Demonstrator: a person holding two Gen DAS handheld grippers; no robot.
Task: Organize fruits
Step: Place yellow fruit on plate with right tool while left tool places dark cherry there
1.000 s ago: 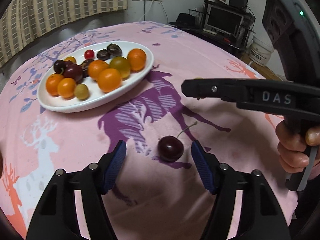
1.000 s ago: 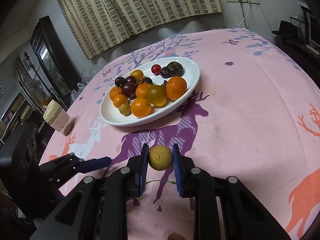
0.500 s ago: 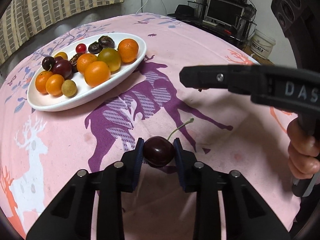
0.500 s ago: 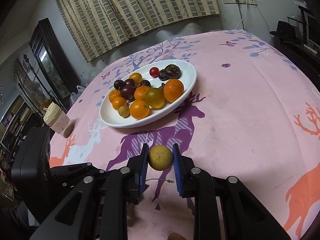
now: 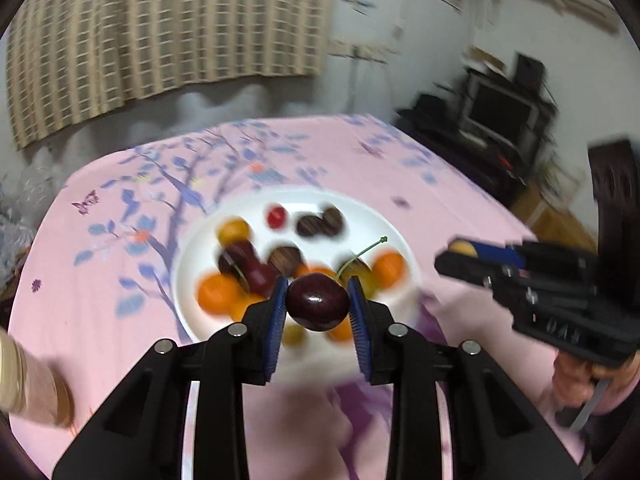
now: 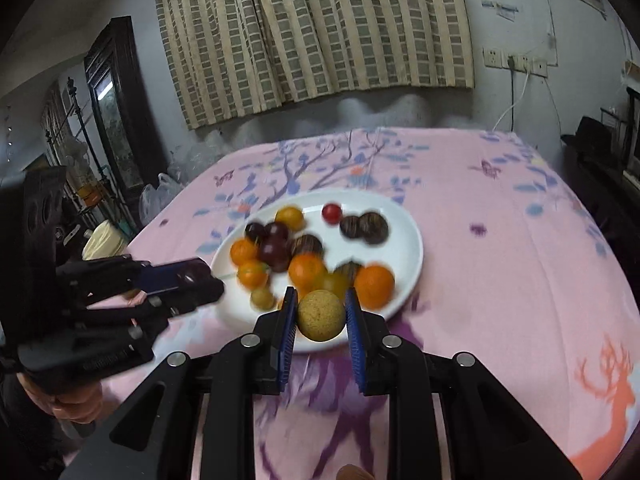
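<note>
My left gripper (image 5: 318, 308) is shut on a dark red cherry (image 5: 318, 307) with a green stem, held in the air in front of the white oval plate (image 5: 384, 224). My right gripper (image 6: 321, 314) is shut on a small round yellow-brown fruit (image 6: 321, 315), held above the plate's (image 6: 408, 252) near rim. The plate holds several oranges, dark plums, brown fruits and a red cherry tomato. The right gripper shows at the right of the left wrist view (image 5: 460, 254); the left gripper shows at the left of the right wrist view (image 6: 200, 280). Both views are motion blurred.
The plate sits on a pink tablecloth (image 6: 500, 240) with deer and tree prints. A cream jar (image 6: 102, 238) stands off the table's left edge. Curtains (image 6: 312, 32) hang behind; a desk with a monitor (image 5: 504, 114) is at the far right.
The left gripper closed on the cherry, lifted it off the cloth and swung toward the plate. The right gripper carried its yellow-brown fruit up to the plate's near rim.
</note>
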